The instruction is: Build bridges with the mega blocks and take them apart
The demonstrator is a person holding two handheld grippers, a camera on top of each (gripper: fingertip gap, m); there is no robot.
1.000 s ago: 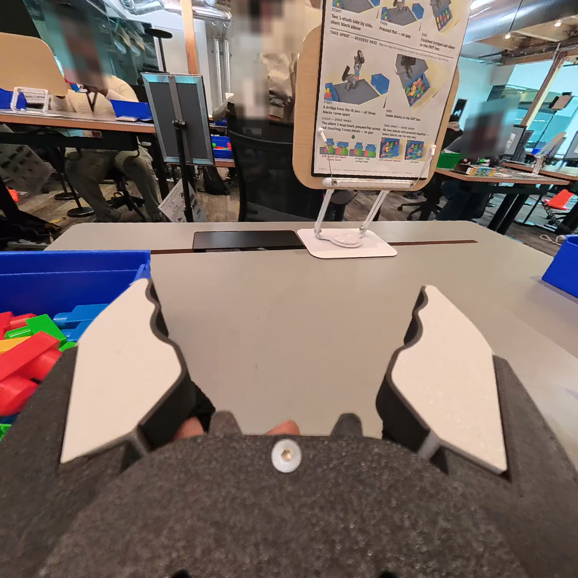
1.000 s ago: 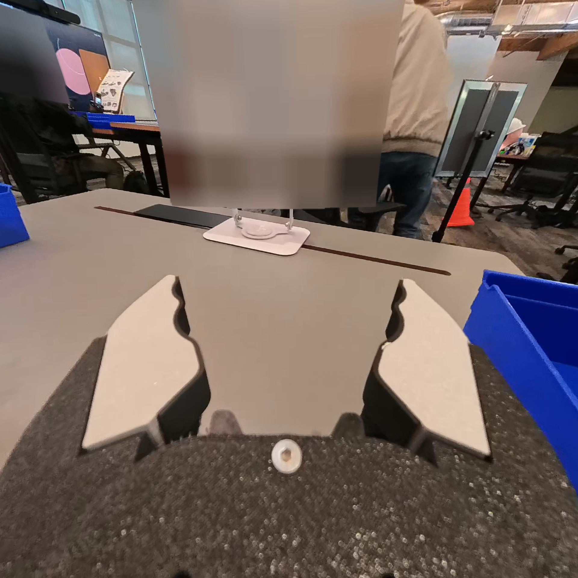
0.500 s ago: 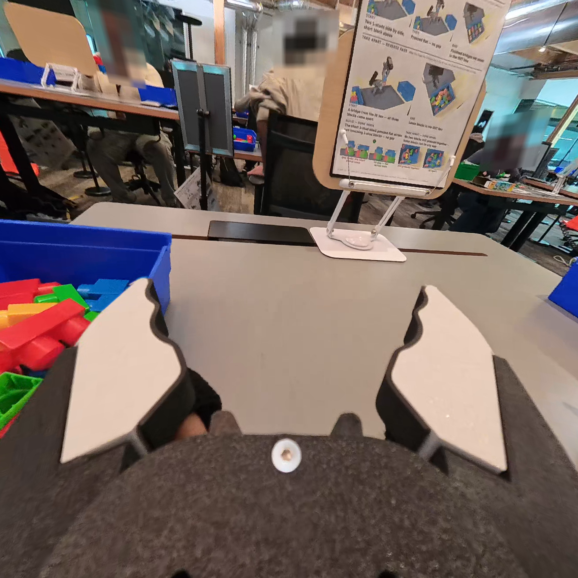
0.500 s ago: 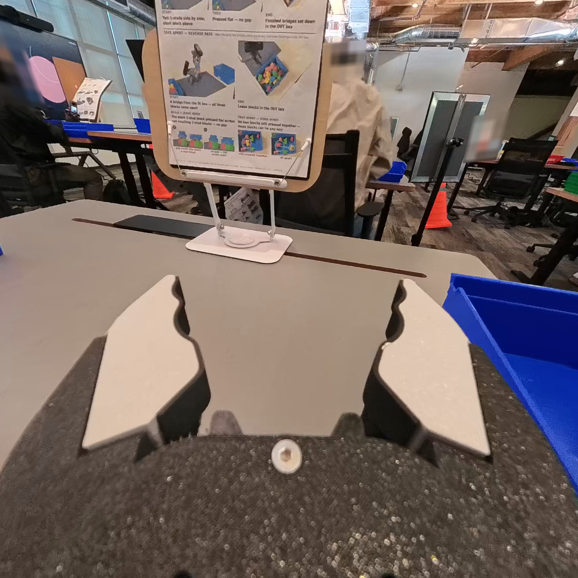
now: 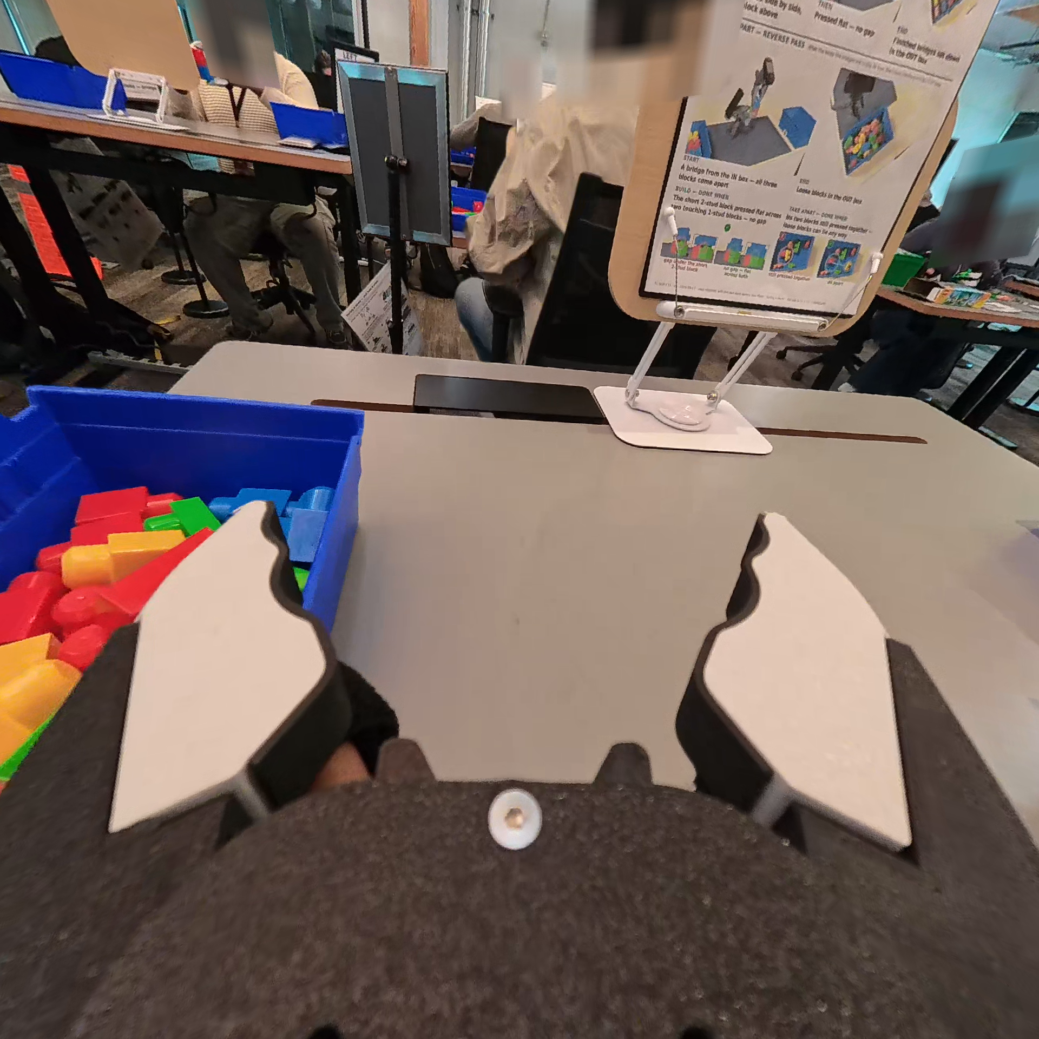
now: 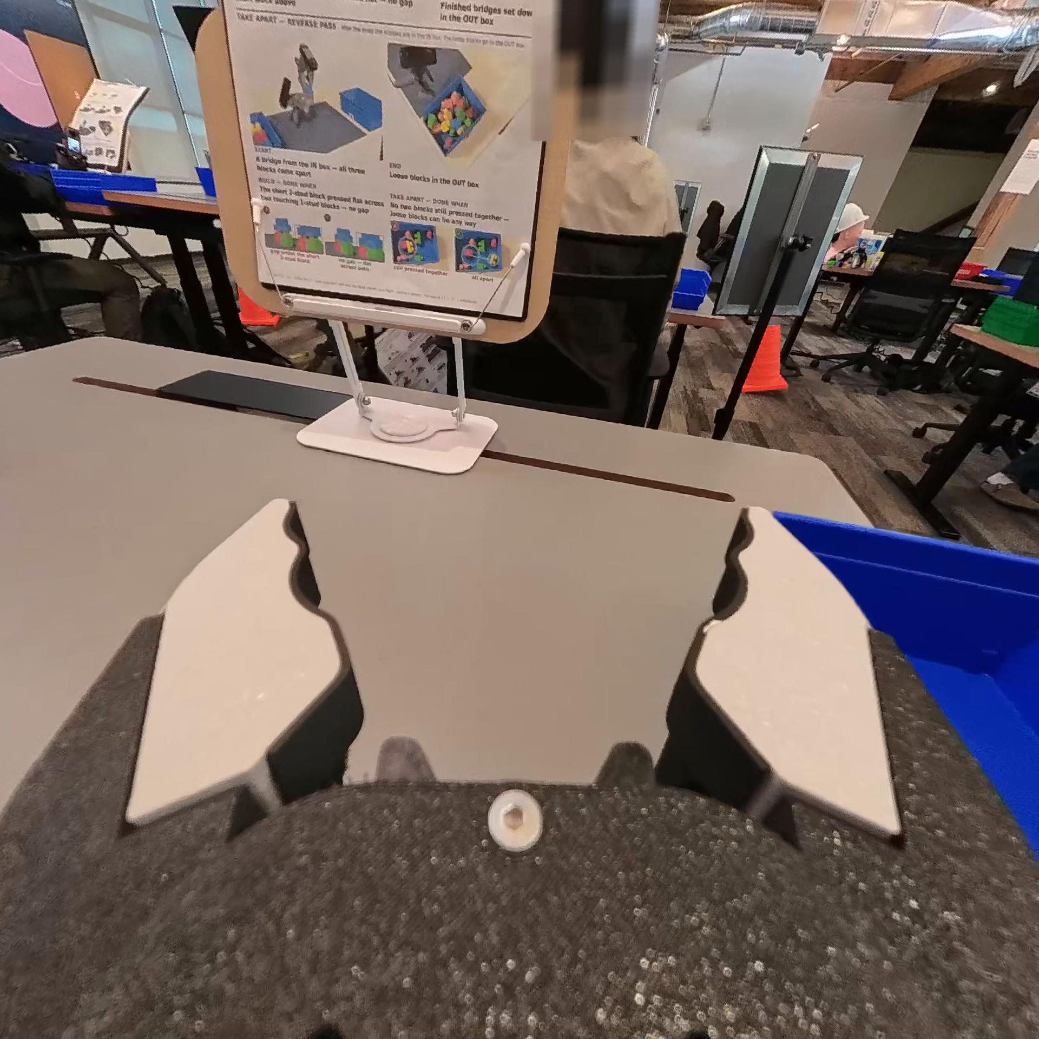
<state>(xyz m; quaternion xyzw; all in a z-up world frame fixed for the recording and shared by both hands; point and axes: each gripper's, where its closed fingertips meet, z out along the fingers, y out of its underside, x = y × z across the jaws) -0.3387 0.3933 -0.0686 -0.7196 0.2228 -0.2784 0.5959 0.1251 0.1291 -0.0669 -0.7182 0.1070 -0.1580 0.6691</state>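
Your left gripper [image 5: 514, 568] is spread wide with nothing between the fingers, just bare grey table [image 5: 534, 534] showing in the gap. Its left finger [image 5: 219, 663] sits over the near right corner of the blue bin [image 5: 185, 438], so that bin is your landmark here. The mega blocks [image 5: 95, 573] are piled loose inside it, red, yellow, green and blue all mixed; I can't tell if any are stuck together. Your right gripper [image 6: 514, 562] is just as wide apart and holding nothing, hovering over the table [image 6: 506, 590], with a second blue bin [image 6: 927, 596] just beside its right finger, and what shows of the inside looks bare. Farther back from the block bin, to its right, a white stand [image 5: 683, 421] props up an instruction sheet [image 5: 787, 168]. Past the table edge, people sit at other desks.
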